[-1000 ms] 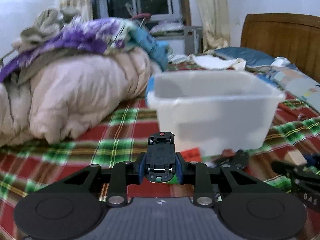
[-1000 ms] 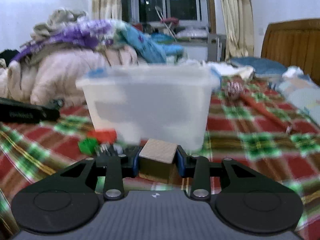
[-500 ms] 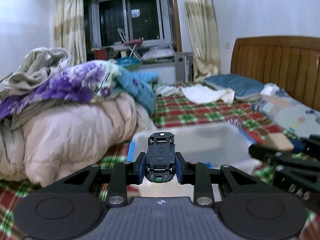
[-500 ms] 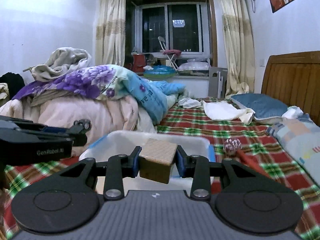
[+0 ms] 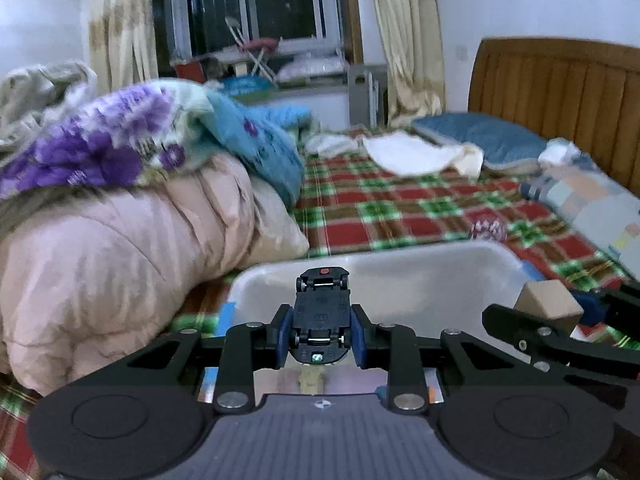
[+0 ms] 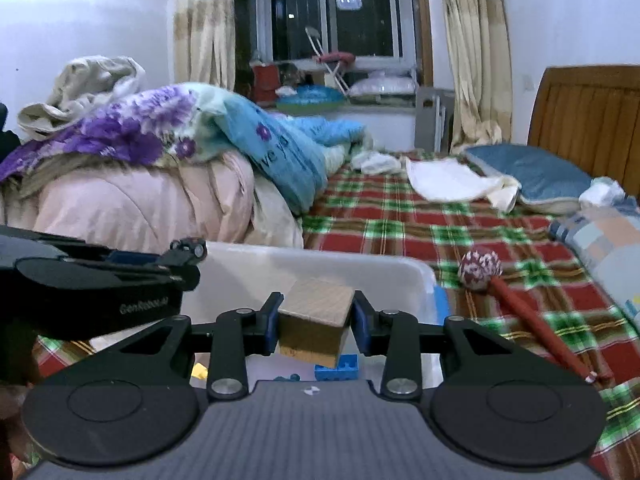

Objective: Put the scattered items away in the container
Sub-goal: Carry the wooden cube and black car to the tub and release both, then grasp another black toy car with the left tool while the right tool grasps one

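My left gripper (image 5: 320, 336) is shut on a black toy car (image 5: 321, 312), underside up, and holds it over the near edge of the white plastic bin (image 5: 420, 268). My right gripper (image 6: 316, 328) is shut on a wooden block (image 6: 314, 326) above the same bin (image 6: 340, 272). The block (image 5: 548, 308) and right gripper also show at the right of the left wrist view. The left gripper with the car (image 6: 188, 248) shows at the left of the right wrist view. A blue brick (image 6: 336, 368) and a yellow piece (image 6: 199, 371) lie inside the bin.
The bin stands on a red and green plaid bed cover (image 6: 440, 236). A pile of quilts (image 5: 120, 232) lies close on the left. A red-handled rattle (image 6: 500, 284) lies right of the bin. Pillows (image 6: 532, 176) and a wooden headboard (image 5: 560, 96) are at the far right.
Both grippers have risen from bed level beside the bin to above its opening, each still holding its item. The view now looks down into the bin.
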The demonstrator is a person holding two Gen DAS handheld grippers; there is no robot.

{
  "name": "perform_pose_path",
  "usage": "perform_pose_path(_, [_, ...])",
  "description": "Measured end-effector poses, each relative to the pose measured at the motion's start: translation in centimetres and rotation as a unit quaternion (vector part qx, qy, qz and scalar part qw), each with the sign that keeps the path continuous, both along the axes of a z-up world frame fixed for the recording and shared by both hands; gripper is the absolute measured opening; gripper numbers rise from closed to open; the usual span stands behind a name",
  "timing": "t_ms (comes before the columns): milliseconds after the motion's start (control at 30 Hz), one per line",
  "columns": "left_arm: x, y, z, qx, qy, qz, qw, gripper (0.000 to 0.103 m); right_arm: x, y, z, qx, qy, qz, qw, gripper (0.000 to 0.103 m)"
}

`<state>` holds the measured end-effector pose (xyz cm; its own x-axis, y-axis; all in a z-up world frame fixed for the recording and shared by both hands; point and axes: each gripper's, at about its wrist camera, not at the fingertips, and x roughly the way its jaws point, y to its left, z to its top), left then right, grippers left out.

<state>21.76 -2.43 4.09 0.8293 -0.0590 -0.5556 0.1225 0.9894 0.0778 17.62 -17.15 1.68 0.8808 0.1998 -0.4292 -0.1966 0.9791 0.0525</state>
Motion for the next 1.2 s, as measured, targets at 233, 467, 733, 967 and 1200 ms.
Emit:
perform_pose_path(233, [0.7,0.2,-1.2,0.004,0.029,0.012,0.9995,0.063,0.6,-0.3,-0.8,-0.014,0.013,-0.015,1.0,0.07])
perform_pose_path(467, [-2.2,1.3,0.8,-0.002,0.011,0.022,0.9997,0.068,-0.7,-0.9,0.3,0.008,0.0,-0.024,1.0,0.095])
perform_pose_path(733, [-9.6,4.2,1.3,-0.046,-0.02,-0.011,0.9987,0.078,-7.4,-1.5,1.2,0.001,-0.06,0.019,0.998,0.103])
perform_pose_path(967, [-15.2,4.1,-4.5,0.0,-0.02,-0.007,0.9998,0.078,-11.3,-0.9,-4.7,-0.047,-0.017,0.052,0.997,0.103])
perform_pose_path(1200, [-14.6,2.9,-11.3,0.01,0.043,-0.033,0.9985,0.077,-11.6,-0.3,-10.5,-0.06,0.054,0.053,0.995,0.094])
